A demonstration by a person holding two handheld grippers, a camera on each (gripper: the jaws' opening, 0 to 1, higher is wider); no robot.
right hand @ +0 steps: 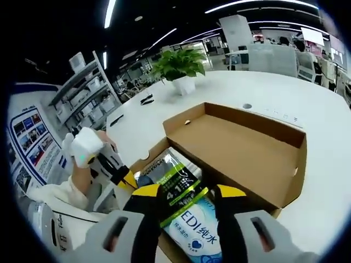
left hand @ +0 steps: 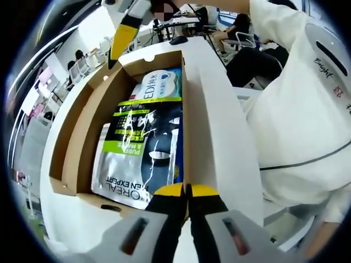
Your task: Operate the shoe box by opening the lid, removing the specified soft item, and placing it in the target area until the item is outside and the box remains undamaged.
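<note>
Lid [right hand: 241, 148] open; packs [left hand: 140, 148] inside box [left hand: 74, 164]. Right tongs [right hand: 186, 198] spread above; left tongs [left hand: 187, 192] pressed together at wall.

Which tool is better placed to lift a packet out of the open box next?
Probably the right tool: it is open and directly over the packets in the box. The left tool is shut at the box's near edge.

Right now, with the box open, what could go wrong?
1. The left gripper is shut on the box wall; pulling hard might tear the cardboard.
2. The right gripper hangs open over two packs, the green pouch and the wipes. It might grab the wrong one.
3. The lid lies open; a bump could bend it.
</note>
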